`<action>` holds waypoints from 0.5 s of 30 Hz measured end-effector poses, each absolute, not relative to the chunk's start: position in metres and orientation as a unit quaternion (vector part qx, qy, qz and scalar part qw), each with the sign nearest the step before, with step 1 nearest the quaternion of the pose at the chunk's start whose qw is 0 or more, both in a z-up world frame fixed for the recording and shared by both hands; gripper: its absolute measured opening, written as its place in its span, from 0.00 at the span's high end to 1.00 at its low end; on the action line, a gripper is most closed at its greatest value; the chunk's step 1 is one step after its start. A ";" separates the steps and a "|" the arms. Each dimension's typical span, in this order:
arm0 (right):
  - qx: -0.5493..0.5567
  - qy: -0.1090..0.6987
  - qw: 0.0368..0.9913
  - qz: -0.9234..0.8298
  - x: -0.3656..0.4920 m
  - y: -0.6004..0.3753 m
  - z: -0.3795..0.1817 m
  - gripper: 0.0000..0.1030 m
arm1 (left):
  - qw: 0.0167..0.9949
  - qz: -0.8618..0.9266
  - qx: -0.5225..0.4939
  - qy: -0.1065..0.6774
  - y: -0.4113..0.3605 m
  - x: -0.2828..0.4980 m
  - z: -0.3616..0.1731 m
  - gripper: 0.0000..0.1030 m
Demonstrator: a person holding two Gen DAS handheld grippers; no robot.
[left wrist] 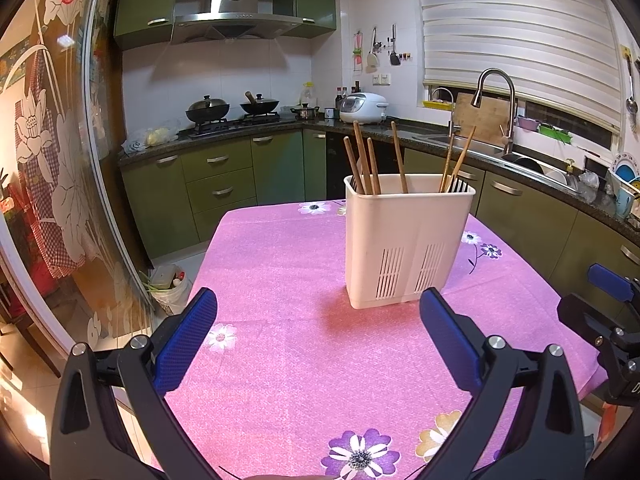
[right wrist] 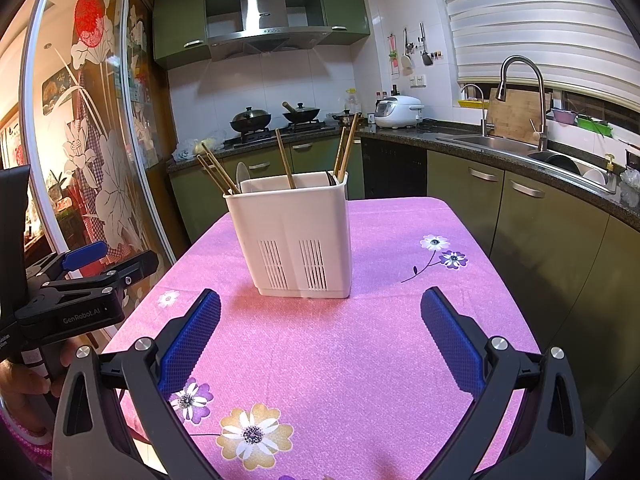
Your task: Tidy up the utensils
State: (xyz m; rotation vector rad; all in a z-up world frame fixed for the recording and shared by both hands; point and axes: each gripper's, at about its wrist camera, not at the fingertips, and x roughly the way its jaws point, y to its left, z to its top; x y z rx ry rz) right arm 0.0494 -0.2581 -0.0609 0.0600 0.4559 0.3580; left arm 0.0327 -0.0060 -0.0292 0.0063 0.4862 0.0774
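2 hand-held grippers wide open, holding nothing, facing the utensil holder on the bench.

My left hand-held gripper and right hand-held gripper hover short of the white utensil holder. I judge it best to pinch 1 chopstick high and lift it straight. Wooden chopsticks lean in several compartments; dark tines and a pale spoon show too.
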 end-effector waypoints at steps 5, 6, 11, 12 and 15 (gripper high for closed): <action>0.030 0.225 0.958 0.177 0.050 -0.258 -0.061 0.04 | 0.970 0.038 0.003 0.241 -0.006 0.032 -0.029 0.06; 0.030 0.225 0.958 0.177 0.050 -0.258 -0.061 0.04 | 0.970 0.038 0.003 0.241 -0.006 0.033 -0.029 0.06; 0.026 0.226 0.958 0.175 0.050 -0.257 -0.063 0.04 | 0.970 0.038 0.001 0.242 -0.005 0.033 -0.031 0.06; 0.027 0.225 0.958 0.174 0.049 -0.258 -0.063 0.04 | 0.969 0.038 0.001 0.243 -0.005 0.033 -0.031 0.06; 0.027 0.225 0.959 0.171 0.050 -0.259 -0.063 0.04 | 0.969 0.038 0.002 0.243 -0.005 0.031 -0.033 0.06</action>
